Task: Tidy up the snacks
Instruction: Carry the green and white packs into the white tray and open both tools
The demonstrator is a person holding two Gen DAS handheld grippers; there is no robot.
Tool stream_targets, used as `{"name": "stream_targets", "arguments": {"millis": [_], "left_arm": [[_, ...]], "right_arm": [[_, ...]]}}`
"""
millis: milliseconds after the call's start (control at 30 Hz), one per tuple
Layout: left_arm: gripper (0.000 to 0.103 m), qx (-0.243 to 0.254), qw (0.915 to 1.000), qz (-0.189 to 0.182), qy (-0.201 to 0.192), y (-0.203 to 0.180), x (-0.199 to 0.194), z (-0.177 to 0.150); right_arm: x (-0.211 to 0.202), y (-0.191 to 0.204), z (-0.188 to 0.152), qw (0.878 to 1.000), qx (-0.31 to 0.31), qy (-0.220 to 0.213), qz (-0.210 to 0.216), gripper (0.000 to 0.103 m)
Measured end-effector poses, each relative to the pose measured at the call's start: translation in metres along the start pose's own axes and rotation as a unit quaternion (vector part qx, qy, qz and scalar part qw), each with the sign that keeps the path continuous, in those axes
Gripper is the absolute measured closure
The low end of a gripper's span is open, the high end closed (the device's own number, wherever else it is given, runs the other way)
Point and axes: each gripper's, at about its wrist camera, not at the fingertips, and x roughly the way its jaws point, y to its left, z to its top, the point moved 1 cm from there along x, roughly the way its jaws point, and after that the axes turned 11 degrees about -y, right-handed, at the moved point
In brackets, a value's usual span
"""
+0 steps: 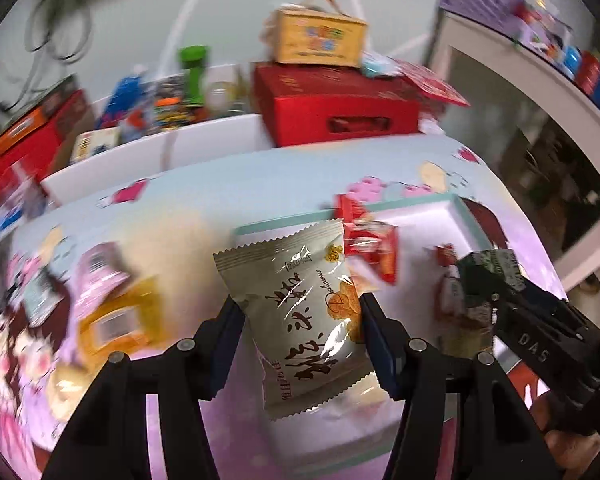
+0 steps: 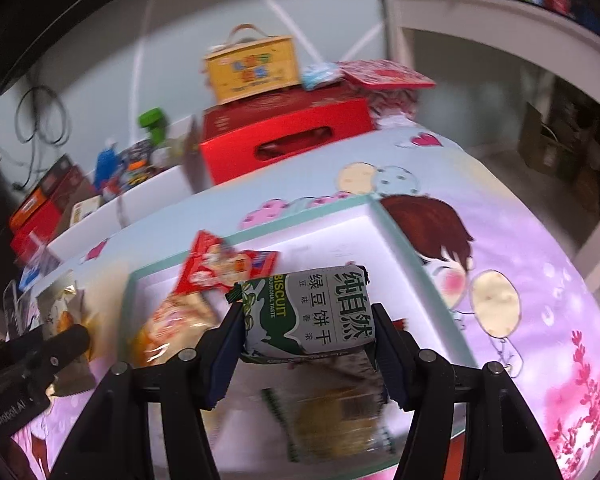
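The left gripper (image 1: 300,312) is clamping a grey-beige plastic snack packet (image 1: 308,320); the right gripper (image 2: 308,320) is squeezing a green-and-white biscuit packet (image 2: 312,312) over the white tray (image 2: 380,236).

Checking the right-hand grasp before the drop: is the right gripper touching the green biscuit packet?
Touching. The right wrist view shows the right gripper with both finger pads pressed against the ends of the green biscuit packet, held above the white tray.

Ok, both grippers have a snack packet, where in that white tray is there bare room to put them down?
The white tray is bare along its far right corner, between the teal rim and the red snack packets. Its left and near parts are crowded with packets. The left gripper holds the grey pastry packet, the right gripper the green biscuit packet, both above the tray.
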Motion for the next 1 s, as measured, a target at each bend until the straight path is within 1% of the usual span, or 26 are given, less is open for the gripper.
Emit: {"name": "stream_targets", "arguments": {"millis": [167,333,367,400,467,567,633,700,833,867,967,1000], "left_arm": [[0.043,0.022,0.9993,-0.020,0.021,-0.031,0.028,0.005],[0.042,0.029,0.9986,-0.031,0.032,-0.043,0.037,0.005],[0.041,0.029,0.9985,-0.030,0.035,-0.043,0.038,0.004],[0.034,0.028,0.9985,-0.030,0.036,-0.042,0.039,0.003],[0.027,0.023,0.9988,-0.026,0.035,-0.039,0.037,0.003],[0.026,0.013,0.9991,-0.025,0.031,-0.033,0.032,0.004],[0.025,0.008,0.9994,-0.018,0.028,-0.028,0.027,0.003],[0.021,0.003,0.9997,-0.005,0.024,-0.020,0.023,0.002],[0.020,-0.011,0.9993,0.030,0.019,0.002,0.014,-0.003],[0.019,-0.014,0.9991,0.036,0.019,0.008,0.012,-0.004],[0.012,-0.029,0.9978,0.059,0.012,0.029,0.004,-0.010],[0.011,-0.033,0.9974,0.064,0.010,0.034,0.002,-0.012]], "right_arm": [[0.008,-0.022,0.000,1.000,0.025,0.008,-0.010,0.039],[0.012,-0.031,-0.001,0.999,0.037,0.014,-0.011,0.039],[0.013,-0.032,-0.002,0.999,0.039,0.015,-0.011,0.039],[0.014,-0.033,-0.002,0.999,0.040,0.017,-0.011,0.039],[0.015,-0.033,-0.003,0.999,0.042,0.019,-0.010,0.039],[0.017,-0.030,-0.004,0.999,0.038,0.024,-0.003,0.037],[0.018,-0.029,-0.003,0.999,0.039,0.024,-0.001,0.037],[0.018,-0.030,-0.004,0.999,0.042,0.025,-0.001,0.037],[0.018,-0.029,-0.004,0.999,0.042,0.029,0.002,0.035],[0.018,-0.027,-0.004,0.999,0.040,0.029,0.003,0.033],[0.017,-0.022,-0.004,0.999,0.031,0.025,0.009,0.022],[0.016,-0.020,-0.004,0.999,0.028,0.023,0.012,0.019]]}}
